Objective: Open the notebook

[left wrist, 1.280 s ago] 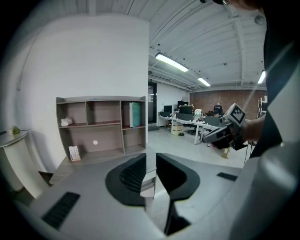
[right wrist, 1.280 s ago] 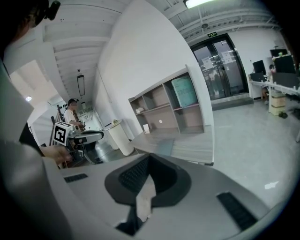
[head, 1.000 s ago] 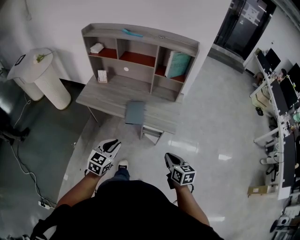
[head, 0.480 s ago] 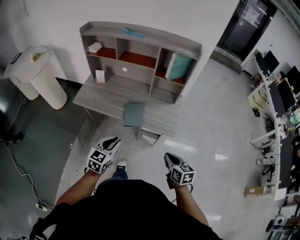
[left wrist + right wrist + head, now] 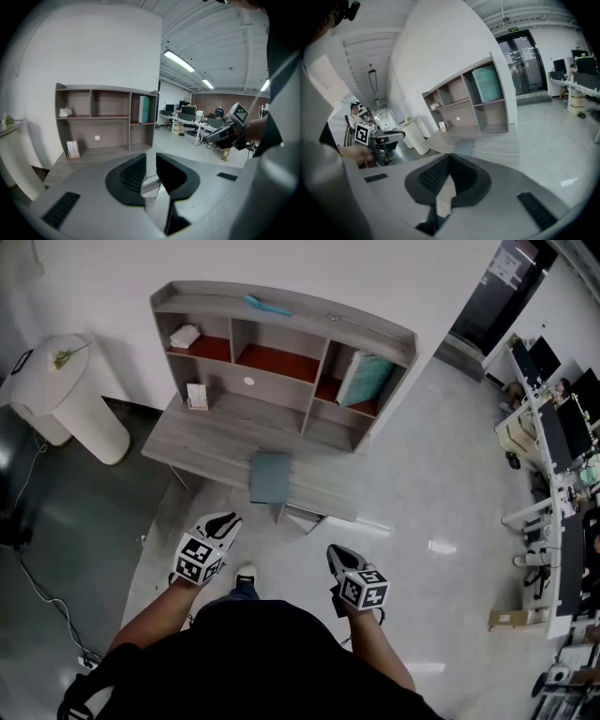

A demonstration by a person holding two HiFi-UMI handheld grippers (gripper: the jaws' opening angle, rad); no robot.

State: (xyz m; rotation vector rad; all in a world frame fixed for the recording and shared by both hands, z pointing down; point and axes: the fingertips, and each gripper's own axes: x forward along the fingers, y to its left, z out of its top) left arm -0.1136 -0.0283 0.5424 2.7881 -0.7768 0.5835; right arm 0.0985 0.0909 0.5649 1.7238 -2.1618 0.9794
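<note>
A closed grey-blue notebook (image 5: 270,477) lies flat at the front edge of the grey desk (image 5: 202,442), under its shelf unit. Both grippers hang close to my body, well short of the desk, over the shiny floor. My left gripper (image 5: 225,520) points toward the desk; in the left gripper view its jaws (image 5: 151,158) stand a narrow gap apart with nothing between them. My right gripper (image 5: 336,552) is level with it at the right; its pads (image 5: 449,158) meet at the tips and hold nothing. The right gripper view shows the notebook (image 5: 464,147) ahead on the desk.
A white cylindrical bin (image 5: 73,395) stands left of the desk. The shelf unit holds a teal book (image 5: 366,379), a small card (image 5: 197,396) and a white item (image 5: 185,335). A stool (image 5: 302,516) sits under the desk. Office desks with monitors (image 5: 562,442) line the right side.
The desk and notebook have drawn a little nearer and lower in the head view as I walk toward them. Both grippers keep their pose in front of my body.
</note>
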